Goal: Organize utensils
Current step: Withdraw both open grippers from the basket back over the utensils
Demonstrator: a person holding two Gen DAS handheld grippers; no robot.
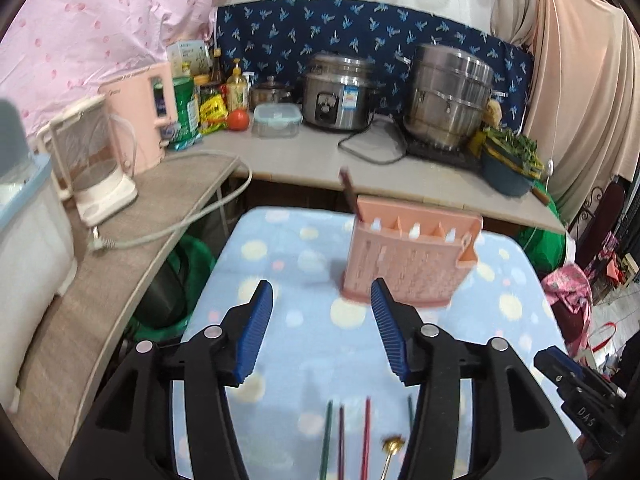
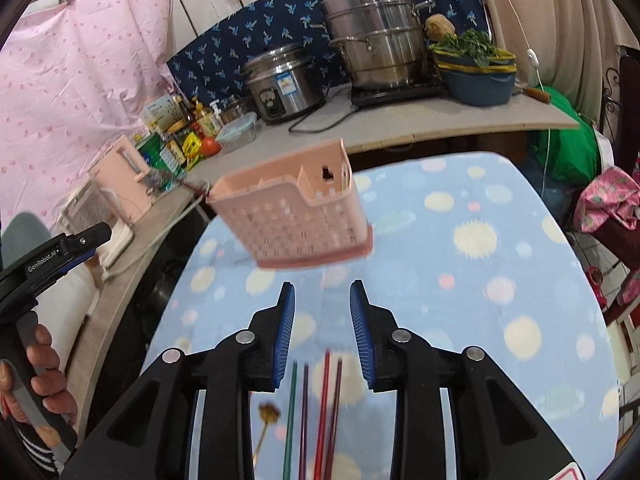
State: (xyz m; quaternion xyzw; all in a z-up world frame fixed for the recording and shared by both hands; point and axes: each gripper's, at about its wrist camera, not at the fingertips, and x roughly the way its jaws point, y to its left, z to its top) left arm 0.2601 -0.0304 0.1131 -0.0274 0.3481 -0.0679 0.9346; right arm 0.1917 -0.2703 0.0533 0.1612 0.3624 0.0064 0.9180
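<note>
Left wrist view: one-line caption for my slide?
Open left gripper above loose chopsticks, facing a pink utensil holder on the dotted blue cloth.

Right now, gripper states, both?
Left gripper: open, nothing between the jaws.
Right gripper: open, nothing held.

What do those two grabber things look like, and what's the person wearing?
Both are black plastic. The left gripper and the right gripper have ribbed blue pads on their fingers and round silver bolts at the joints. White lettering, "GenRobot.AI", runs along the left one's side, which has a grey handle. The person's left hand shows a black-and-white striped sleeve.
</note>
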